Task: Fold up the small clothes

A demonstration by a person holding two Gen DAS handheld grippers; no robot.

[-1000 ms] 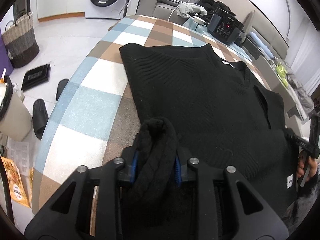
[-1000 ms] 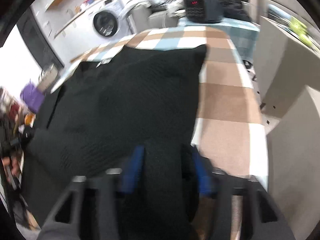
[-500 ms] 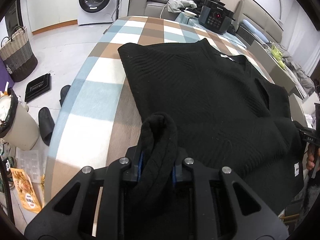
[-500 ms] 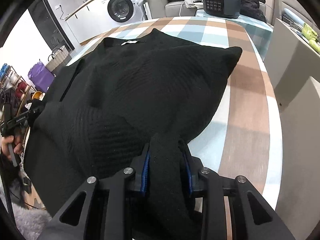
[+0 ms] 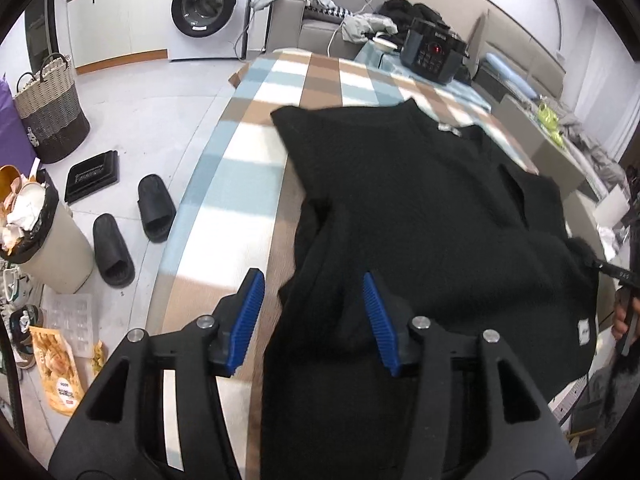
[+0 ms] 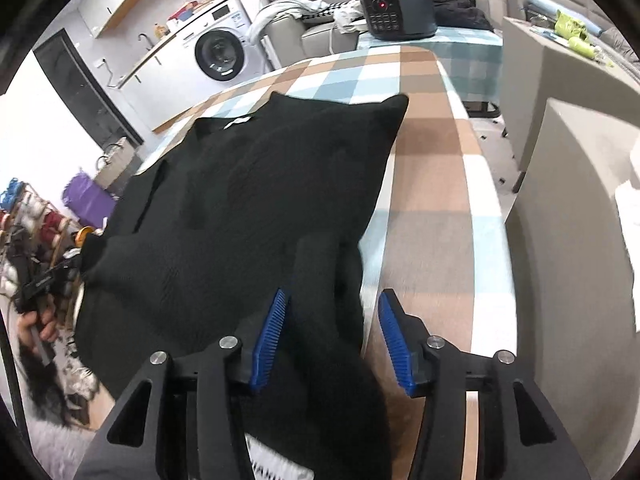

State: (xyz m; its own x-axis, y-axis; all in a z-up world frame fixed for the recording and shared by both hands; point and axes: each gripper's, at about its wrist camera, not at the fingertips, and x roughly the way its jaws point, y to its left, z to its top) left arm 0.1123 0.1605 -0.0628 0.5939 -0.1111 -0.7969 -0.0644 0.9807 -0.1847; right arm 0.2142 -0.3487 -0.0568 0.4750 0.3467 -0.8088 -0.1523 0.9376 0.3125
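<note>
Checked tablecloth [image 5: 256, 184] underneath, black sweater [image 5: 420, 208] spread across it, near hem draped toward both cameras. Left gripper [image 5: 312, 316] with jaws just opened, blue pads [image 5: 250, 320] apart, a loose fold of sweater lying between them and touching the right-hand pad only; right gripper [image 6: 332, 336] likewise just opened, fold slack between its pads [image 6: 394, 344]. Beyond: cooker [image 6: 396, 12] at the far end, washer [image 5: 202, 8] by the wall, slippers [image 5: 132, 228] on the floor.
</note>
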